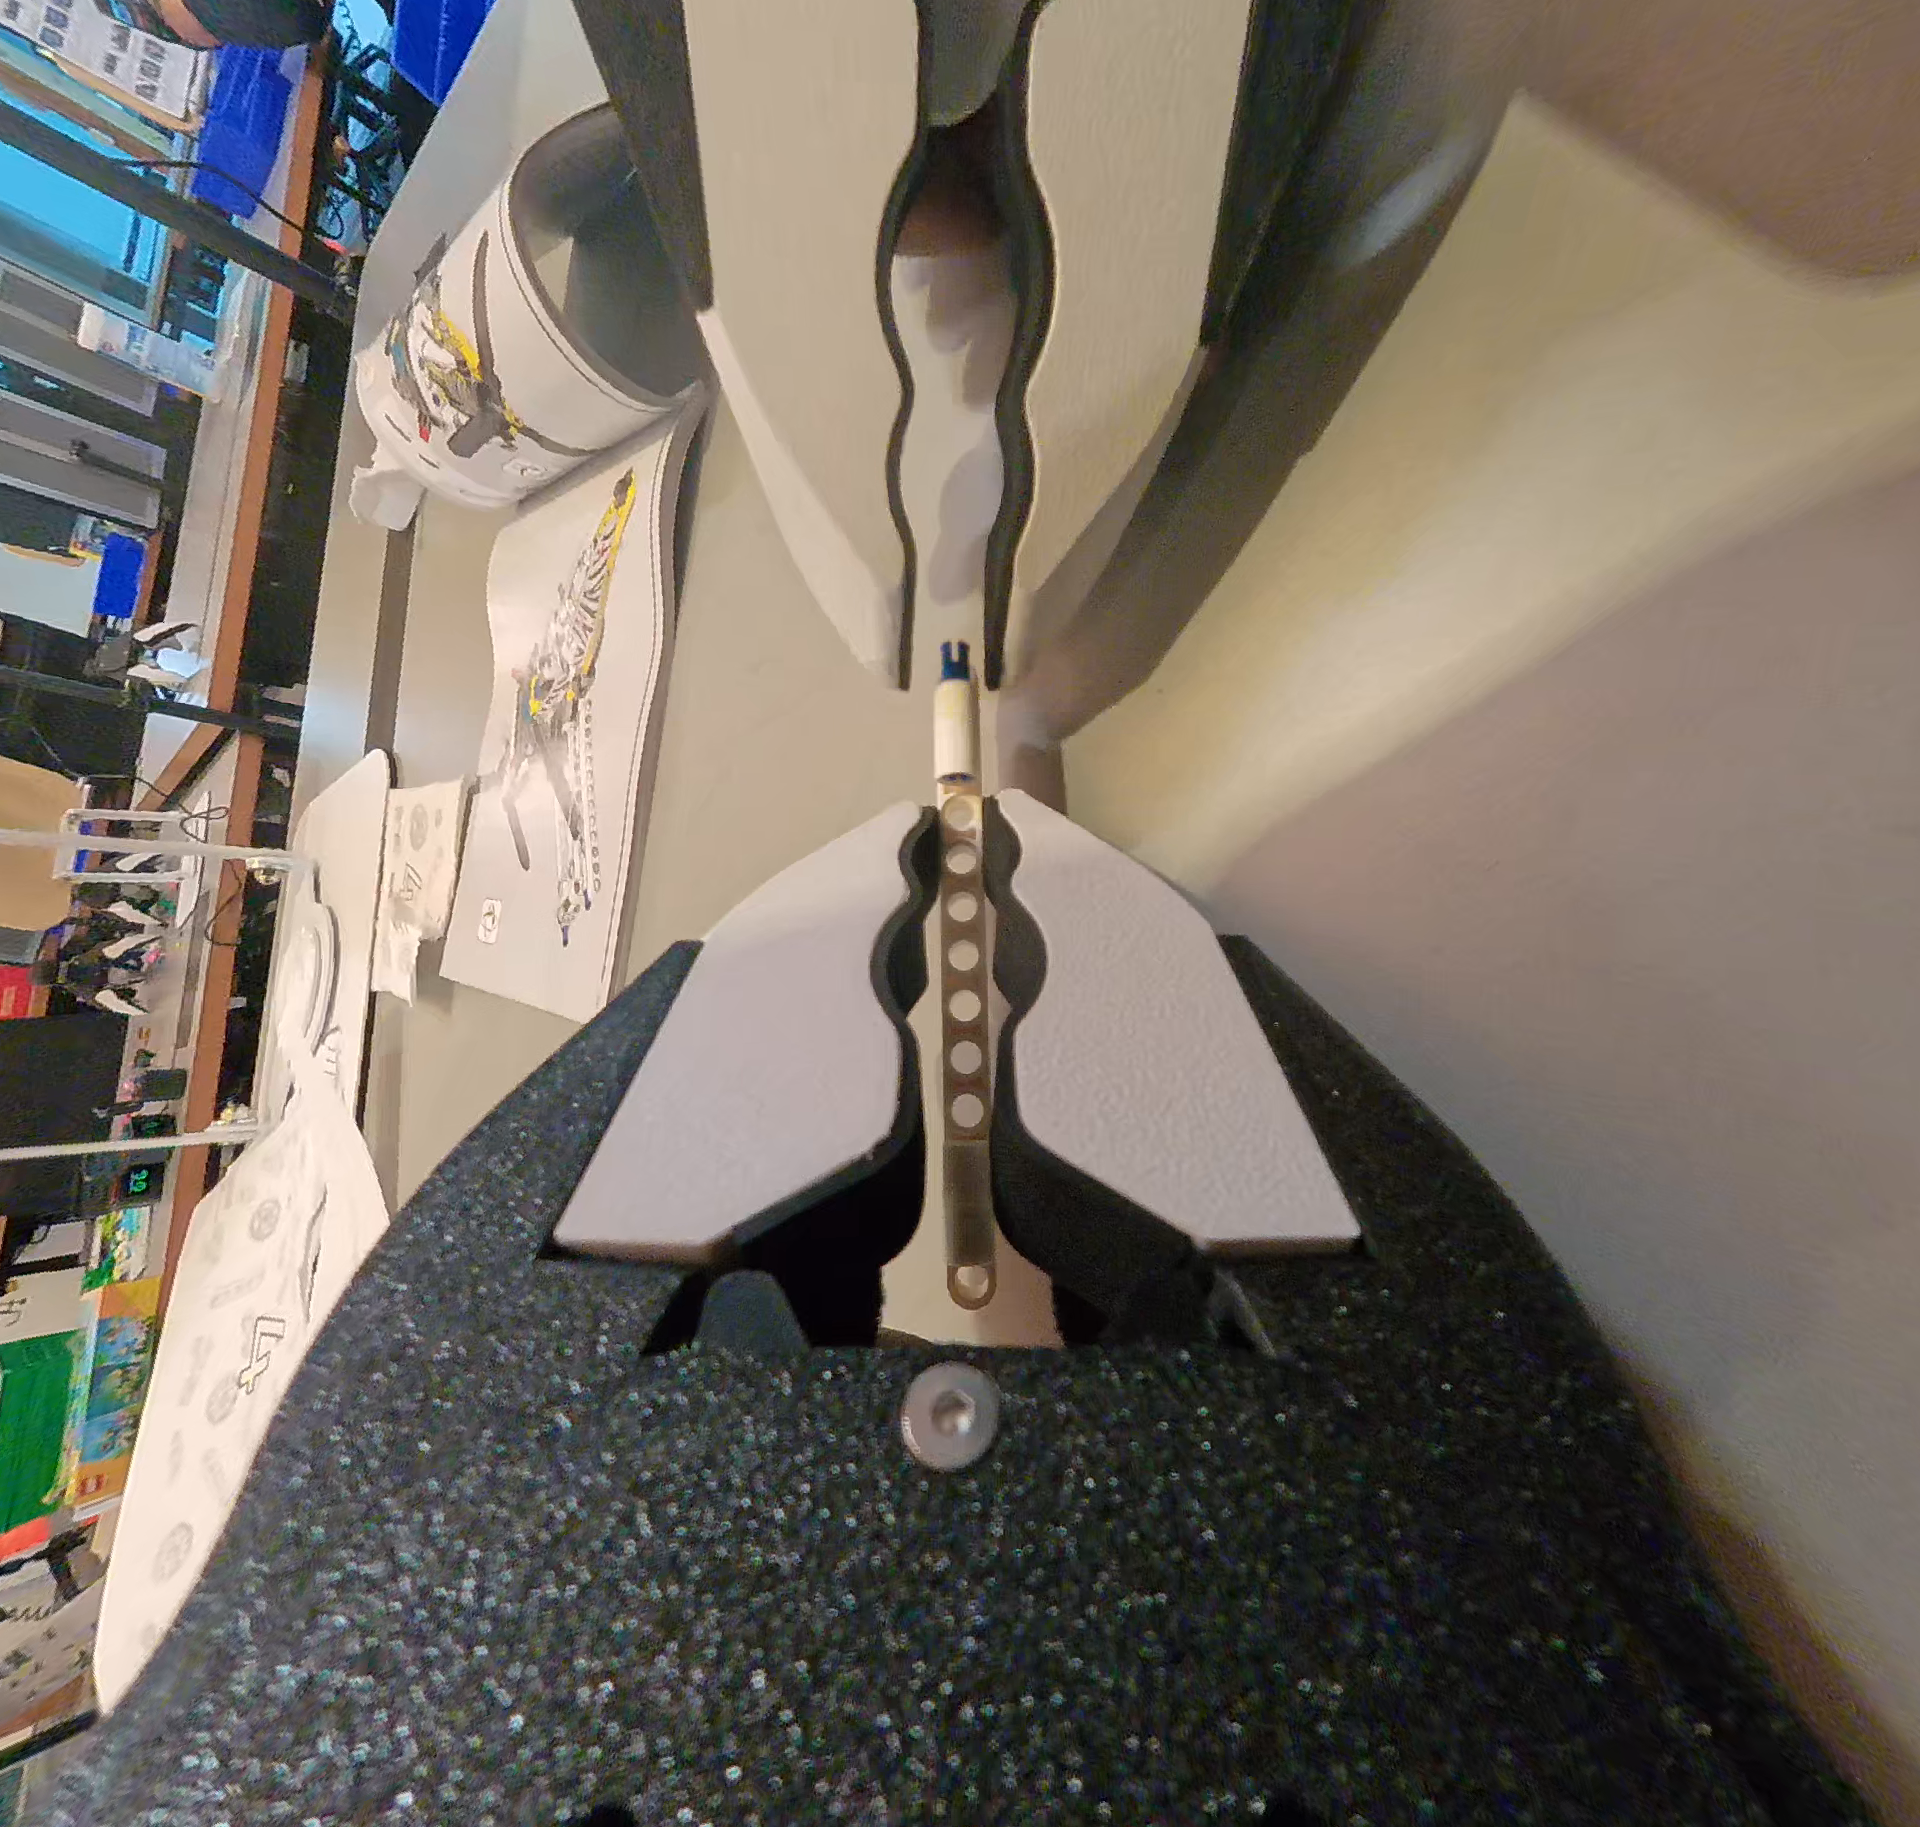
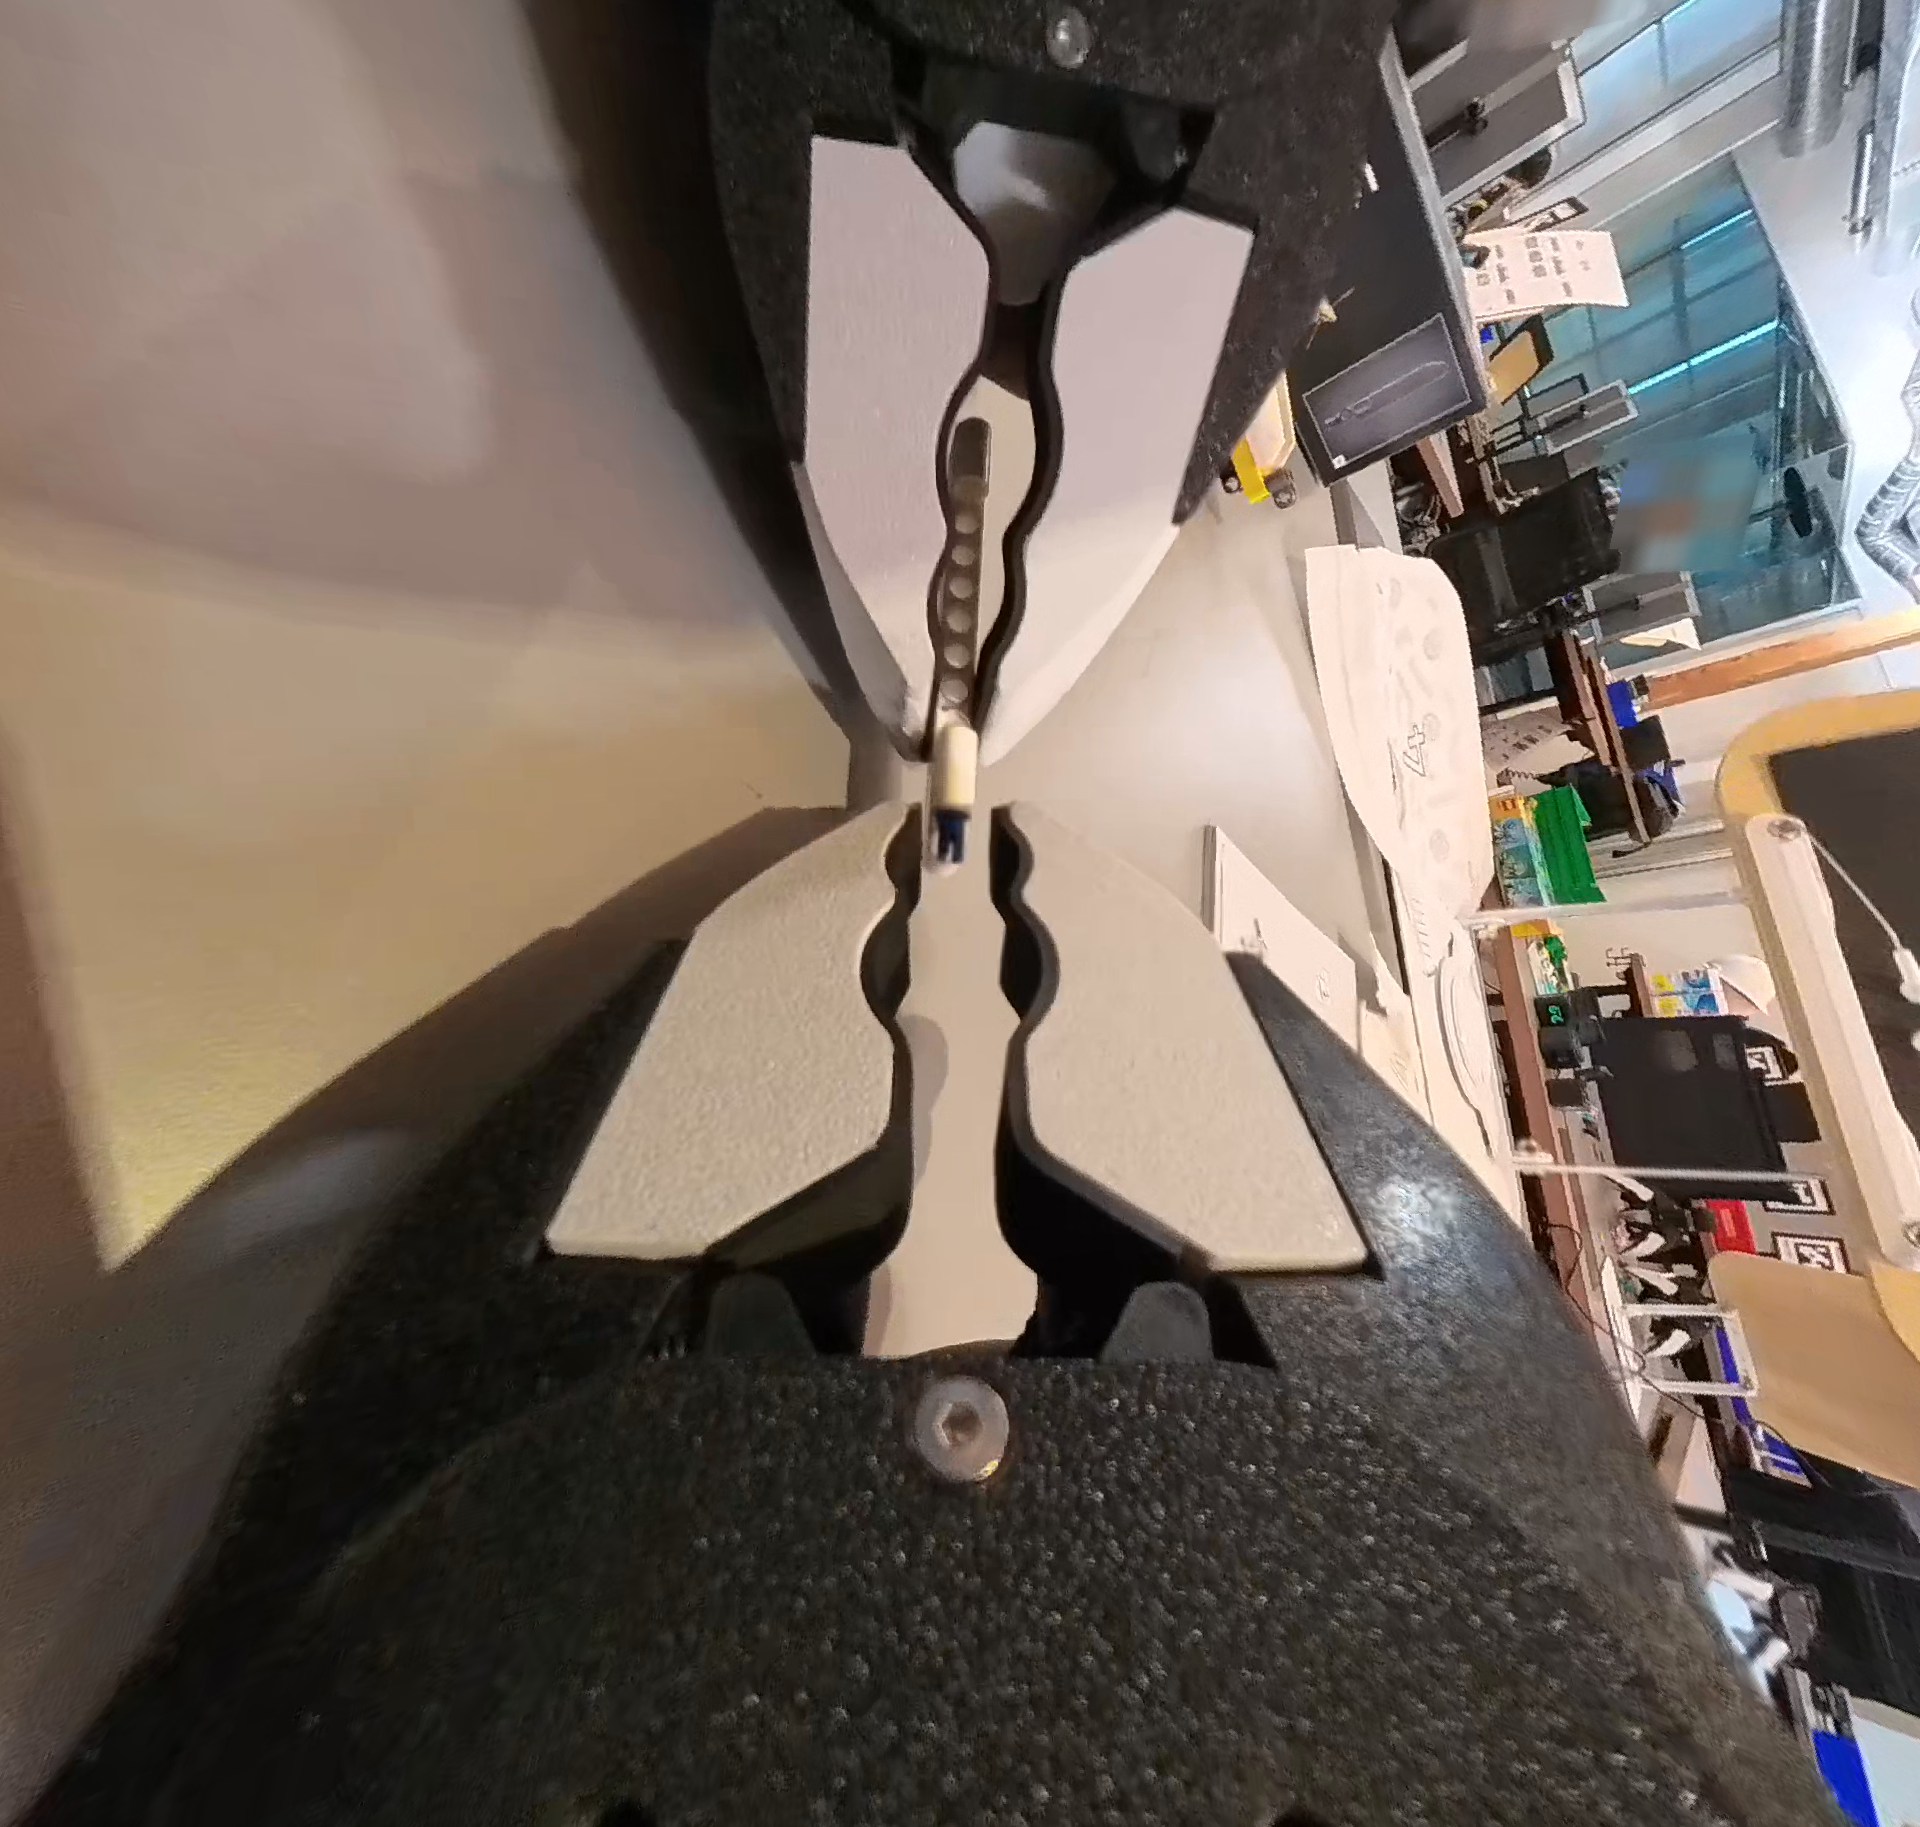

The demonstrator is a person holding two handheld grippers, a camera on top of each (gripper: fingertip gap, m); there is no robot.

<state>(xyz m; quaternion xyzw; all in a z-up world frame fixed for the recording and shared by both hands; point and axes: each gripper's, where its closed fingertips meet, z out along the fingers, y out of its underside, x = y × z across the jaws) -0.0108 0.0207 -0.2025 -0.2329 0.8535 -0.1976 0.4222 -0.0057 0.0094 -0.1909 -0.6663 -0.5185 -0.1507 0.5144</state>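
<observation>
Left tool: clamped narrow on a perforated beam.
Axis: the beam's white sleeve and blue pin point straight at the right tool.
Right tool: slightly parted, fingertips flanking the pin without pressing.

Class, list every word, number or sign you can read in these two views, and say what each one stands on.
I do not copy writing out, so each line names what bears it.
White paper bag: large printed mark, legible.
Booklet: small corner sign, too small to read.
Small display: green digits, legible.
Pinned sheets: print too small to read.
</observation>
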